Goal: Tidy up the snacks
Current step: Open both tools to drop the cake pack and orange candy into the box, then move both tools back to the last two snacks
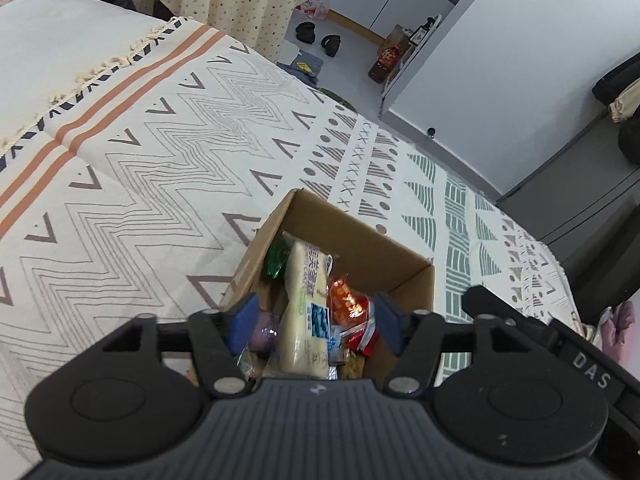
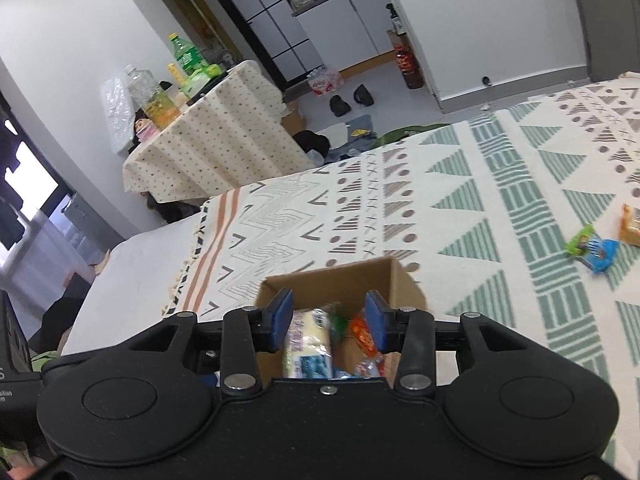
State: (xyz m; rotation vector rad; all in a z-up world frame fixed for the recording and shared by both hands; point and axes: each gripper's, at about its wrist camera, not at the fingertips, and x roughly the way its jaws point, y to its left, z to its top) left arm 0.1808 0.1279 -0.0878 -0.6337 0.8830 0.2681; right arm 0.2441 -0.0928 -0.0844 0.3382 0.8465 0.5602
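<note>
Fingers (image 1: pixel 244 322) of both our grippers spread wide, empty, above the cardboard box (image 1: pixel 360 240) of snacks (image 1: pixel 304 304) on the bed (image 1: pixel 160 152).

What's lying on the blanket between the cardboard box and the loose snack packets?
Nothing: bare patterned blanket separates the cardboard box from the loose snack packets, seen in the right wrist view.

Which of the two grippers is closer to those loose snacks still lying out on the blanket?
Right, probably. The loose snacks lie off to the right gripper's right side; the left gripper hovers over the box, with no loose snacks in view.
</note>
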